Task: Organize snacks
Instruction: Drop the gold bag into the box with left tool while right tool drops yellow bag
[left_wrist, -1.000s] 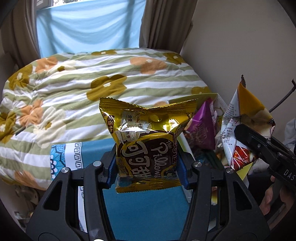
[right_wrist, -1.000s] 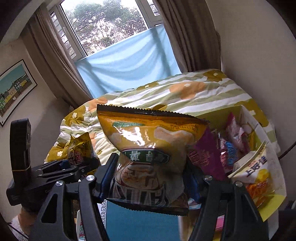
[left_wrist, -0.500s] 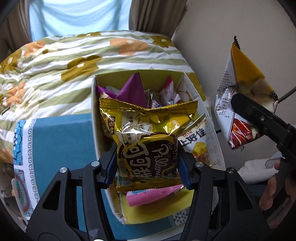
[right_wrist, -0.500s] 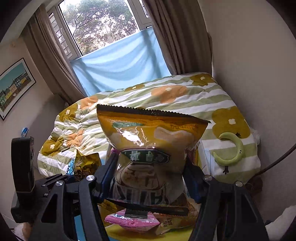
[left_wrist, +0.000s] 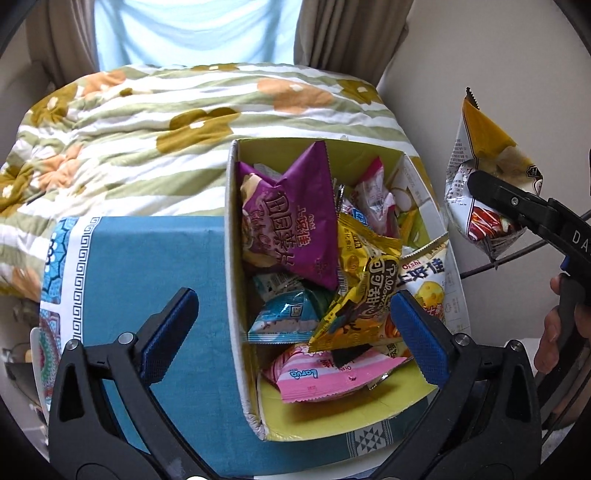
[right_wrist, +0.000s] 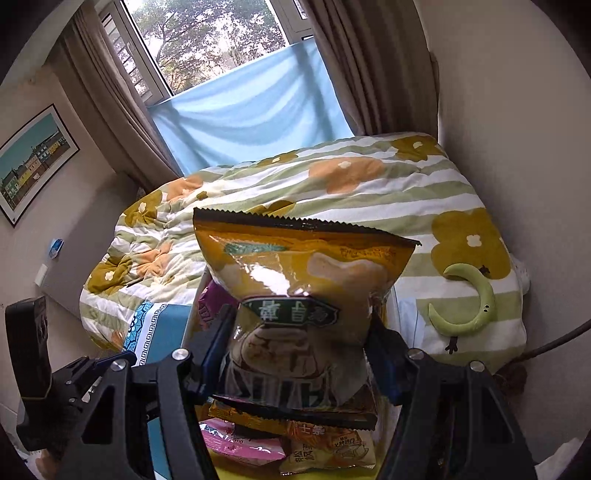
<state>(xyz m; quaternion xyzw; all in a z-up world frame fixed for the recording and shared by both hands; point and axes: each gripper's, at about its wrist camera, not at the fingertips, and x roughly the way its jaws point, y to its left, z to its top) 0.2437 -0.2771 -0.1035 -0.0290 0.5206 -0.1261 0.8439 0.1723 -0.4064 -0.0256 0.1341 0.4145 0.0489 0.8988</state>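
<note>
A cardboard box (left_wrist: 232, 258) with a yellow lining stands on the blue cloth, full of snack packets. My left gripper (left_wrist: 291, 301) hangs over its near end, its jaws opening wide. The gold chocolate-pillow packet (left_wrist: 365, 295) lies loose in the box, close to the right pad, and no pad presses on it. A purple bag (left_wrist: 295, 229) and a pink packet (left_wrist: 325, 376) lie beside it. My right gripper (right_wrist: 301, 336) is shut on an orange-brown snack bag (right_wrist: 303, 280), held upright above the box. That bag (left_wrist: 480, 177) also hangs to the right of the box in the left wrist view.
The blue patterned cloth (left_wrist: 147, 266) covers the table left of the box. Behind it lies a bed with a striped flower duvet (left_wrist: 184, 122). A pale wall (left_wrist: 498, 55) is close on the right. A green crescent plush (right_wrist: 476, 306) rests on the bed, and a dark cable (right_wrist: 554, 343) runs by the wall.
Both grippers swung from above the bed to over the box. My left gripper opened and the gold packet dropped into the box. The right gripper kept hold of its bag.
</note>
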